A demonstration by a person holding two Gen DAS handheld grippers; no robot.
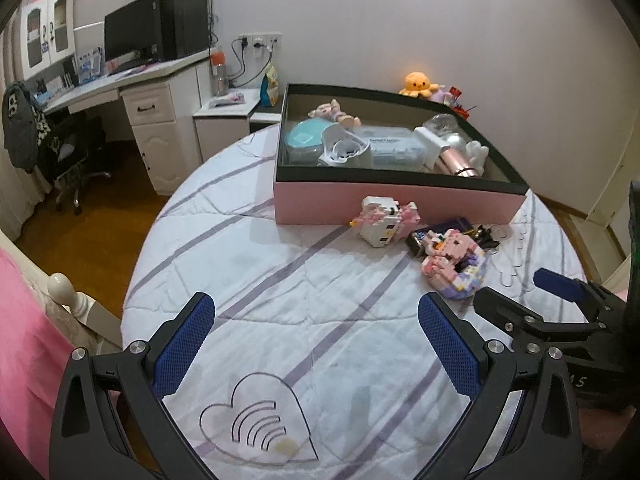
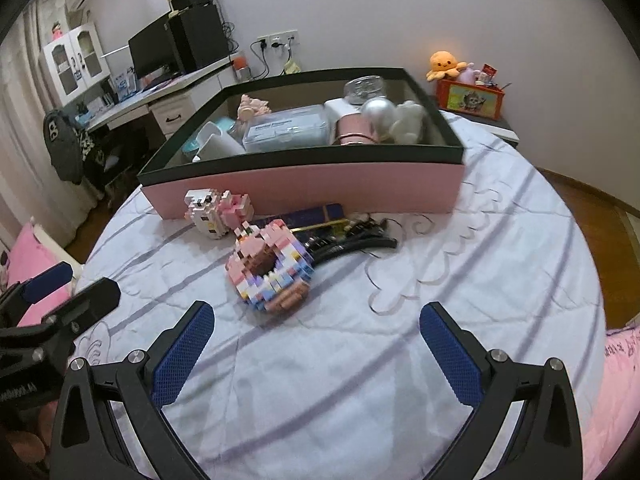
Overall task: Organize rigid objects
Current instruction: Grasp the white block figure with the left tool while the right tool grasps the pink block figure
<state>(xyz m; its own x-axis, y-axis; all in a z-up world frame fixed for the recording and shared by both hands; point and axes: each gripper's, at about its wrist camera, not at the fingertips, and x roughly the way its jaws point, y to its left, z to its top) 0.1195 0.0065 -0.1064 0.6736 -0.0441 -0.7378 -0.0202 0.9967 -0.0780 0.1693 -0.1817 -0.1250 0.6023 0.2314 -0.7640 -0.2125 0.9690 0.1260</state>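
Across the bed [image 2: 320, 380], both the left gripper [image 1: 316, 344] and right gripper [image 2: 316, 344] hover wide open and empty, so squeezing the pastel brick model [image 2: 270, 270] near the pink box [image 2: 304, 188] could crumble it.

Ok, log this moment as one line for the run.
left gripper: open, empty | right gripper: open, empty | pink block model: on bed | pink box: behind
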